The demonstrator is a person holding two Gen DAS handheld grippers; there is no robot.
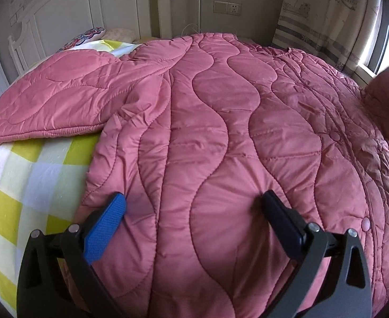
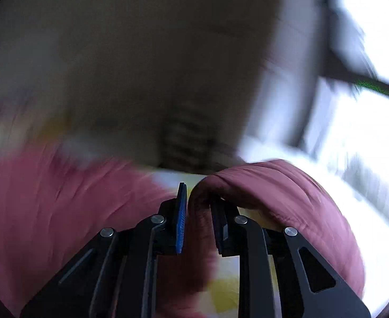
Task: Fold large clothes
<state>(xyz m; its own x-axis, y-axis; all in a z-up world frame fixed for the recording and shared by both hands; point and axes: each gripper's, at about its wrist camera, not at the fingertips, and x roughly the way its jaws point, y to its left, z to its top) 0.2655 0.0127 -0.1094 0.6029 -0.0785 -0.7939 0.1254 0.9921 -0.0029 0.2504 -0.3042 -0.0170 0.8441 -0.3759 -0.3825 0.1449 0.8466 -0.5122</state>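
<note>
**Pink coat spread across checked bed**

The left gripper (image 1: 194, 206) rests wide open on the quilted pink coat (image 1: 221, 122), which covers the yellow-checked sheet (image 1: 22, 185). The right gripper (image 2: 198, 212) pinches a raised fold of the coat; heavy blur hides the room behind, and a bright window (image 2: 366, 159) glares at right.

Pink quilted coat (image 1: 207, 132) lies spread flat, one sleeve (image 1: 53, 98) folded outward.
</note>
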